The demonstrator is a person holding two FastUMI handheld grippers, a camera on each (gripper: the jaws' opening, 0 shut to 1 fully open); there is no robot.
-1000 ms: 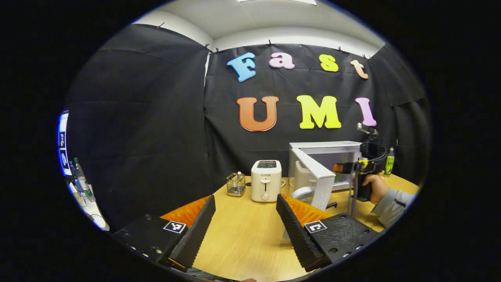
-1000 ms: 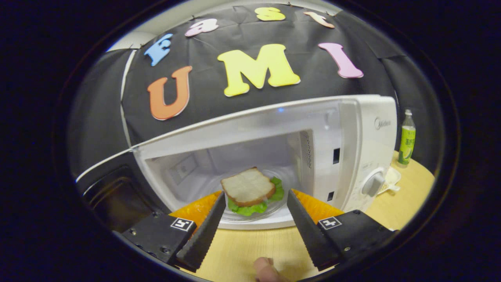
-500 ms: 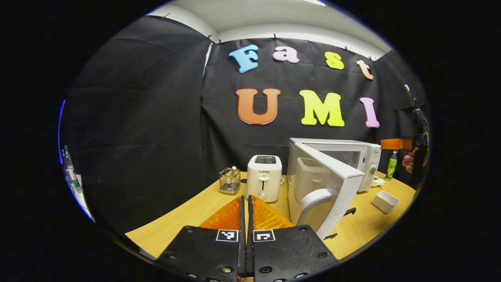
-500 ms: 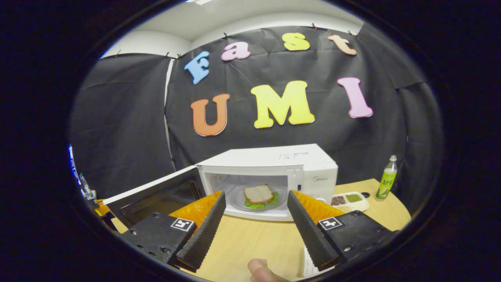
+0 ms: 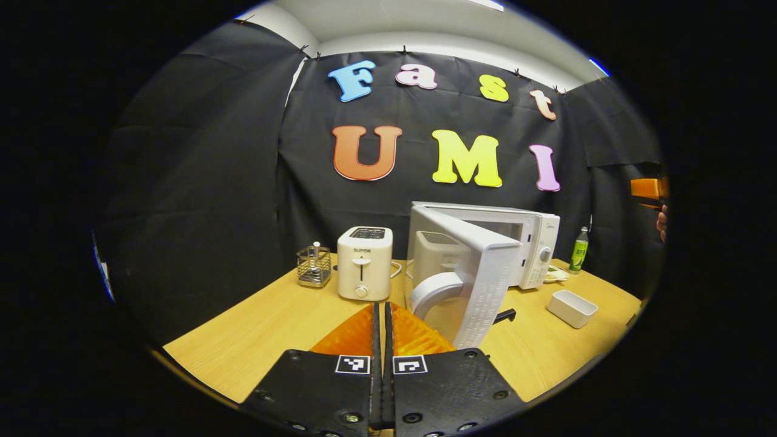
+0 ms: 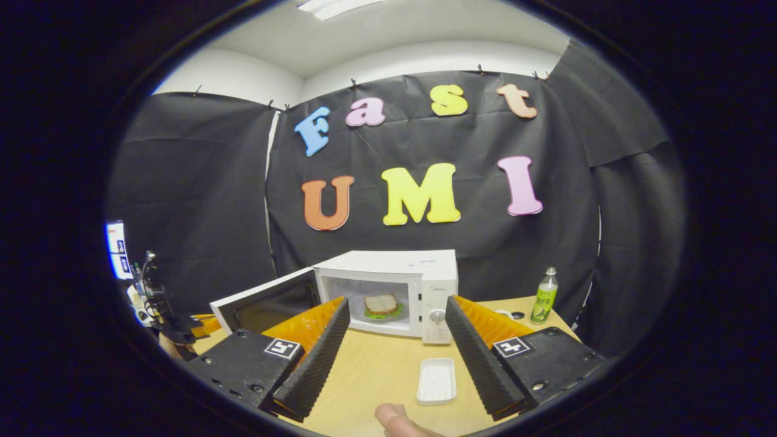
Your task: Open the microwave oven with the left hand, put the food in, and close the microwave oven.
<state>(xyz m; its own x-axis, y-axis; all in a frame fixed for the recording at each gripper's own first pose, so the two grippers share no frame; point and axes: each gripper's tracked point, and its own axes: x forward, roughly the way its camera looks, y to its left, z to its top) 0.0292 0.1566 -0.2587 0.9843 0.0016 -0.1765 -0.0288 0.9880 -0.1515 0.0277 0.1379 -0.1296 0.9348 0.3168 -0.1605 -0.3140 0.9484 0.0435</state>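
- Your left gripper: fingers pressed together, nothing between them, low over the table, short of the microwave door, which stands open.
- Your right gripper: fingers spread apart, empty, well back from the microwave.
- Sandwich lies on the plate inside the microwave cavity.
- White tray on the table between the right fingers.

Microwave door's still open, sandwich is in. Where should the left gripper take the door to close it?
Probably the curved handle on the door near its free edge, farthest from the hinge. Come from the door's outer face, fingers either side of the bar. The left gripper is shut, so open it first.
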